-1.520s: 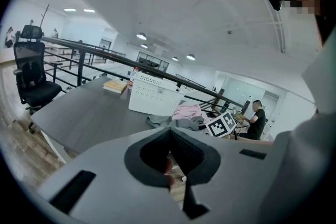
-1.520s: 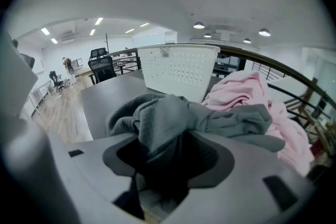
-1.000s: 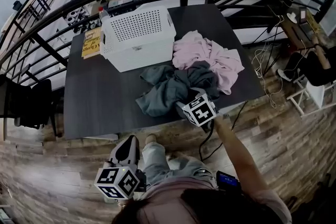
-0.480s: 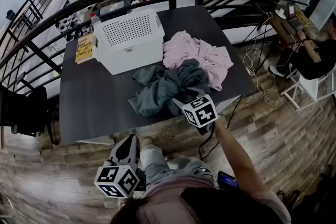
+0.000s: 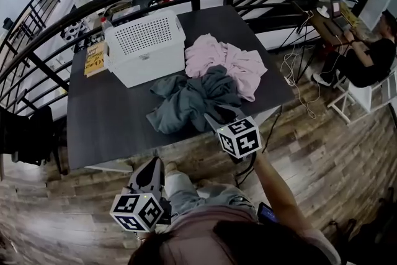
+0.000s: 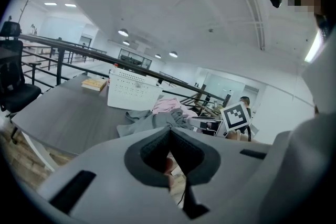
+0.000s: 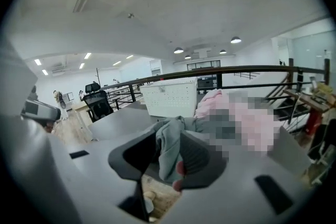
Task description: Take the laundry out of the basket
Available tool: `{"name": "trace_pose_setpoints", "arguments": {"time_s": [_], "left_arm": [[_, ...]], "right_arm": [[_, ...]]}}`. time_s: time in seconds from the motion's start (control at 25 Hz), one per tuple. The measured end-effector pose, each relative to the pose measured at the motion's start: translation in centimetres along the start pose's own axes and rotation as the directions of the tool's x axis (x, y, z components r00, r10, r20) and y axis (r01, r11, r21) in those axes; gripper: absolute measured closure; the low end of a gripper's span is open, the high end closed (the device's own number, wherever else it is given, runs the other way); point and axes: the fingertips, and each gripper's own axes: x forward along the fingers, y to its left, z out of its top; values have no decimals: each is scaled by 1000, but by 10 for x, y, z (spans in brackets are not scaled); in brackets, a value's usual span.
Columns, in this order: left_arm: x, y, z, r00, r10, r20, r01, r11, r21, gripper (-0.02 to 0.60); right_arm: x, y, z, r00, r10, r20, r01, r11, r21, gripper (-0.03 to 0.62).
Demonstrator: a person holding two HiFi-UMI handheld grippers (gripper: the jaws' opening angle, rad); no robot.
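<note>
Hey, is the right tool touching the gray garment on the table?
Touching. The right gripper view shows a fold of the gray garment pinched between the right tool's jaws, which have just been closing on it.

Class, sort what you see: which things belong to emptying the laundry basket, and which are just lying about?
Job in hand:
- white perforated plastic basket
- crumpled grey garment
- pink garment
- right gripper, whose fingers have just been closing on the grey garment

Lying about:
- yellow book on the dark table
- black office chair
</note>
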Motion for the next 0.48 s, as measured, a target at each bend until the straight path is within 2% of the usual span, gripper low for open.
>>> {"name": "trace_pose_setpoints", "arguments": {"time_s": [0.24,0.48], "left_arm": [[3,-13,-2,1000,-29,-5,29,999,22,584],[1,-22,-6,999,-45,-13,46,998,37,584]], "right_arm": [[-38,9,20,992,-9,122,4,999,43,531],[-74,29,40,971,24,240,-33,999,33,554]]}}
